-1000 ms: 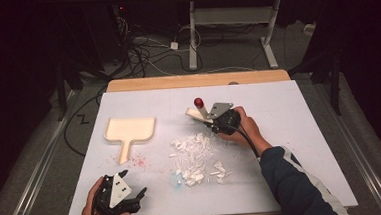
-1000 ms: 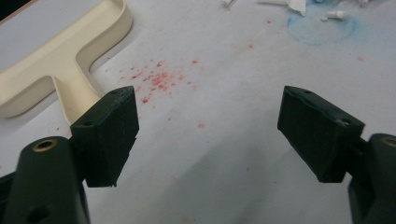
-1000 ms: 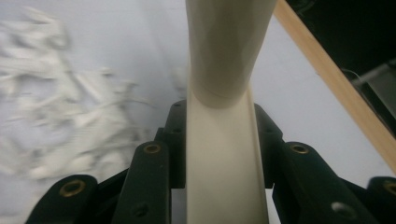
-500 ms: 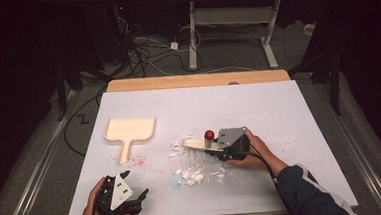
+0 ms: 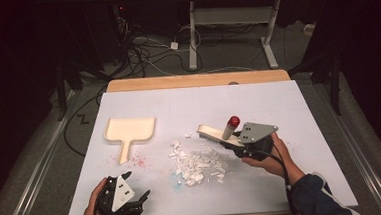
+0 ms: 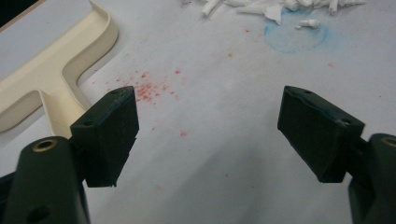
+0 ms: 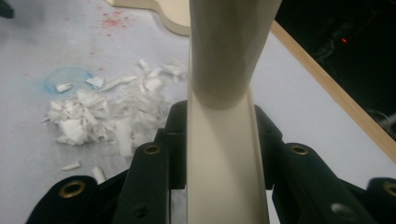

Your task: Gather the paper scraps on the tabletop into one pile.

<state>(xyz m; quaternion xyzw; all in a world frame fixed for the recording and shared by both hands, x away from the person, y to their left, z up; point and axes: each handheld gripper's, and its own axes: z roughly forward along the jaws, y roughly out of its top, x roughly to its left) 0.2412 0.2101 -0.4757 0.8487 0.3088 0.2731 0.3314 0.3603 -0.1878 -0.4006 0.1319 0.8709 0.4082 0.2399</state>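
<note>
Paper scraps (image 5: pixel 198 163) lie in a loose white heap on the table (image 5: pixel 299 111), just ahead of and to the left of the right gripper (image 5: pixel 229 144) — none of them is in the dustpan (image 5: pixel 129 131) yet. The brush (image 5: pixel 211 133), cream with a red-capped knob, is clamped by its handle between the right gripper's jaws; the right gripper view shows the handle (image 7: pixel 219 154) pinched squarely in the pads, bristle end reaching toward the far edge of the heap. A few stray pieces sit beyond the main pile, toward the dustpan. The dustpan lies flat and empty, well apart from the scraps, beyond and to the left of the left gripper (image 5: pixel 139 200), which rests near the table's front edge with its jaws apart and nothing between them. Judgement: gathering is under way — the heap is roughly formed, but the dustpan is not yet picked up or positioned, and the sweep into it remains entirely to do.
</note>
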